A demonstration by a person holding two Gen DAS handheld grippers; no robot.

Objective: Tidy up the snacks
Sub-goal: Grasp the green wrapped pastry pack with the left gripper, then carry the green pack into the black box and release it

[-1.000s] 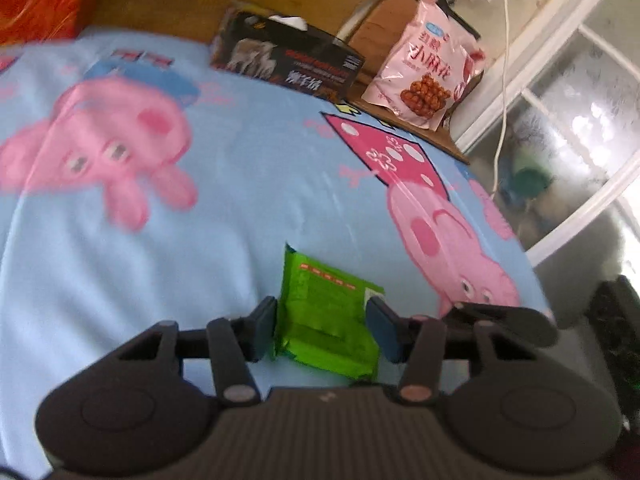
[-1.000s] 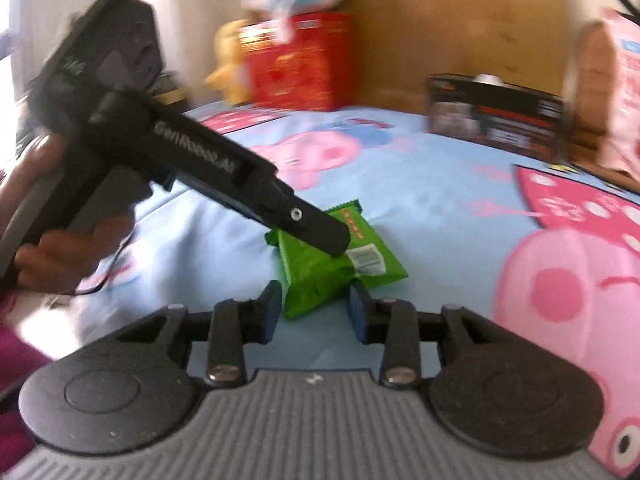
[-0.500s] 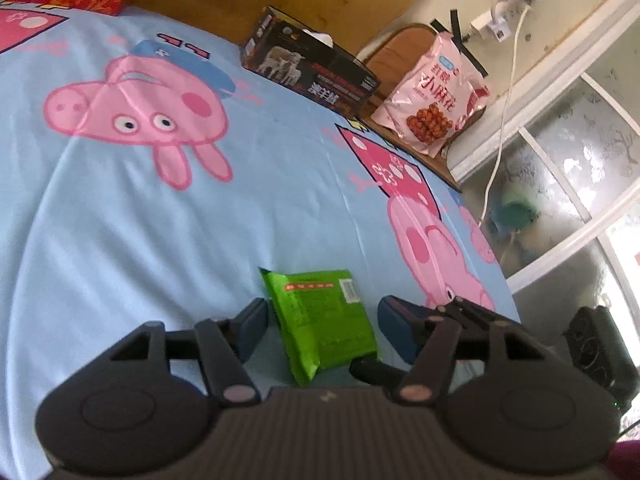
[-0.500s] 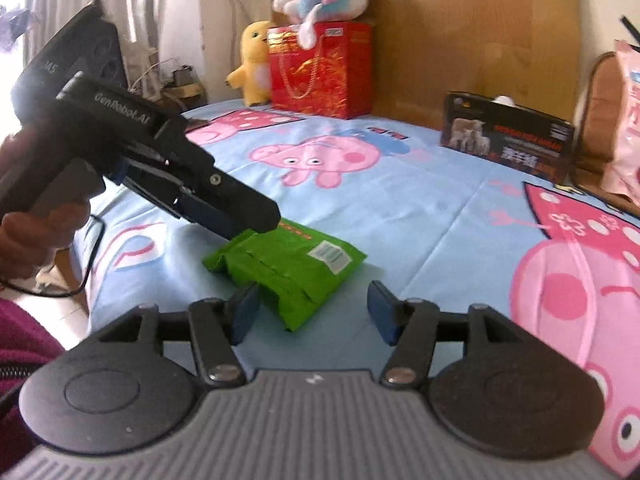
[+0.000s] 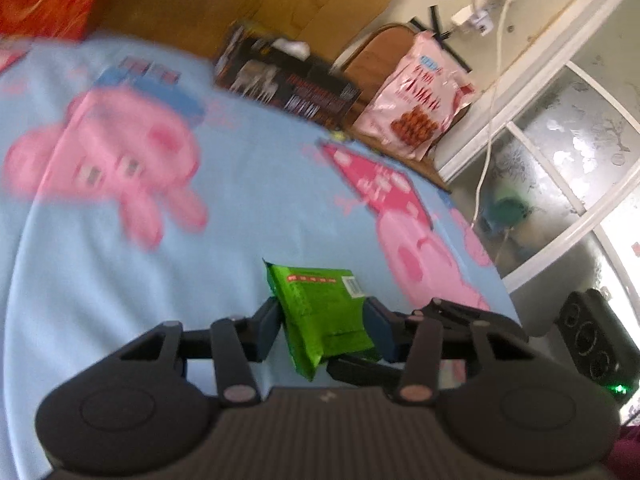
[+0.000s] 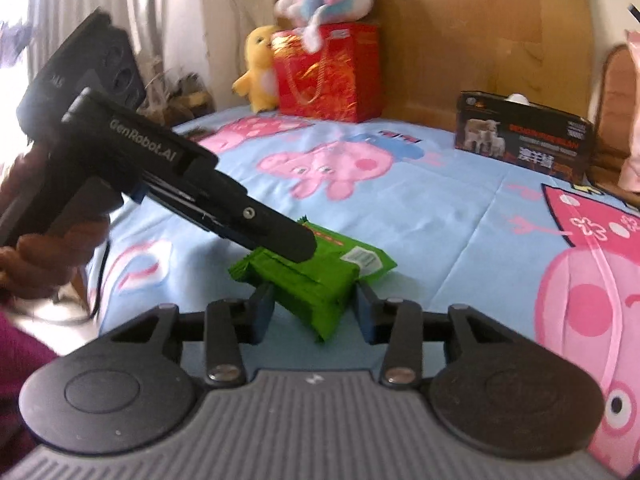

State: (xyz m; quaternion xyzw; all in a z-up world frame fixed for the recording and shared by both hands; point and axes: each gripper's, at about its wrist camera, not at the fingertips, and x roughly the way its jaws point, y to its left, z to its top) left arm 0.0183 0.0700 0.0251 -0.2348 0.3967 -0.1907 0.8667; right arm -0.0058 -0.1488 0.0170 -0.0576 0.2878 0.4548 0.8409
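A green snack packet (image 5: 324, 312) lies low over the blue pig-print bedsheet (image 5: 248, 184), close to the bed's near corner. My left gripper (image 5: 322, 328) has its jaws closing, and both pads touch the packet's long sides. In the right wrist view the same packet (image 6: 316, 284) sits between the pads of my right gripper (image 6: 314, 312), whose jaws are also closing and meet its sides. The left gripper (image 6: 296, 244) reaches in from the left there, held by a hand (image 6: 44, 256), with one finger lying across the packet's top.
A black tissue box (image 6: 520, 136) stands at the far edge of the bed. A pink snack bag (image 5: 416, 112) leans on a wooden chair (image 5: 372, 56) beside it. A red gift bag (image 6: 328, 72) and plush toys (image 6: 260, 68) sit at the back left. The bed edge (image 5: 496, 280) drops off toward a window.
Both grippers spread their jaws wider half a second ago and have now closed back onto the green packet. The packet has turned a little on the sheet.
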